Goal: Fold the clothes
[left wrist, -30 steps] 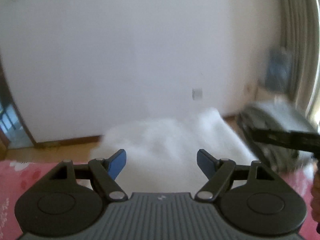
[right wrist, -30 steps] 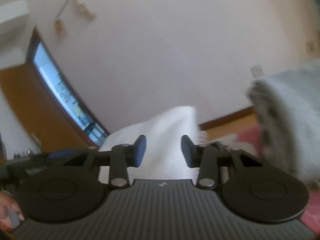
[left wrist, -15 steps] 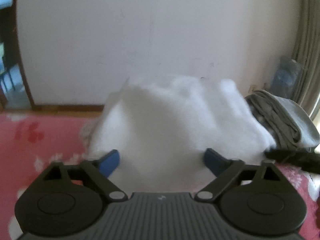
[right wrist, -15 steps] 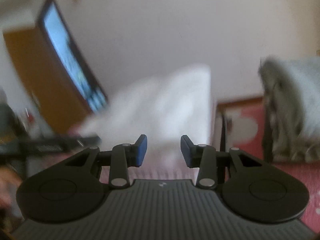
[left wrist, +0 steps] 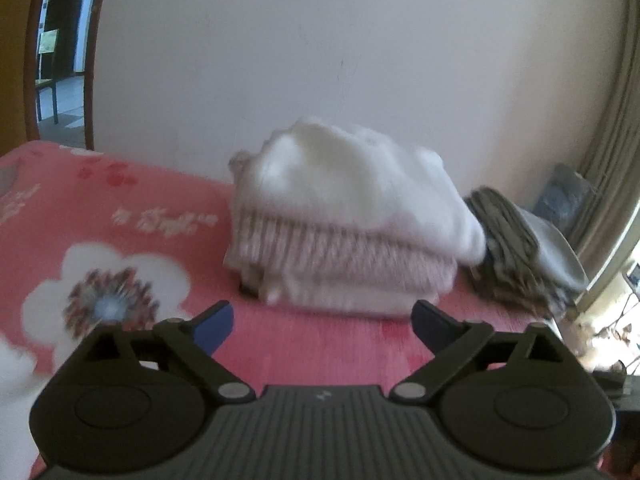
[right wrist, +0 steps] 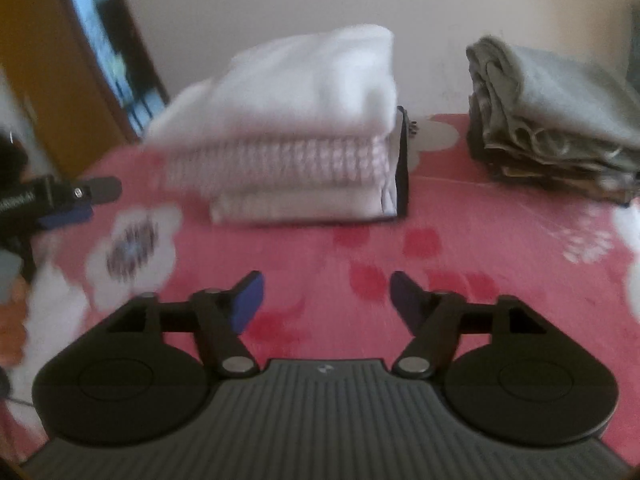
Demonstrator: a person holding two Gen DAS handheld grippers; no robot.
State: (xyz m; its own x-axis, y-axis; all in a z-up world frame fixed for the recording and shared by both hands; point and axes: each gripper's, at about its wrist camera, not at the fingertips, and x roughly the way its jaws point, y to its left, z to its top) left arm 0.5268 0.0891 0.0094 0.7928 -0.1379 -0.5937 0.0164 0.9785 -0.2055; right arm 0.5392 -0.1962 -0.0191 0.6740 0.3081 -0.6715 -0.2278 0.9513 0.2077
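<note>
A folded white fluffy garment [left wrist: 352, 184] lies on top of a stack of folded clothes [left wrist: 340, 264] on the pink flowered bed. The right wrist view shows that same white garment [right wrist: 304, 84] over a ribbed pinkish layer [right wrist: 280, 160]. My left gripper [left wrist: 322, 326] stands open a short way in front of the stack, nothing between its fingers. My right gripper [right wrist: 324, 300] is open too, above the bedspread and short of the stack. The left gripper [right wrist: 76, 204] shows at the left edge of the right wrist view.
A second pile of folded grey clothes [right wrist: 552, 120] sits to the right of the white stack, also seen as the grey pile [left wrist: 524, 252]. The pink bedspread [right wrist: 480, 240] spreads in front. A wall stands behind, a doorway [left wrist: 60, 52] at left, curtains [left wrist: 616, 160] at right.
The white garment, held up in the air before, now rests on the stack. Both grippers have come off it and drawn back lower, and the right one has opened wider.
</note>
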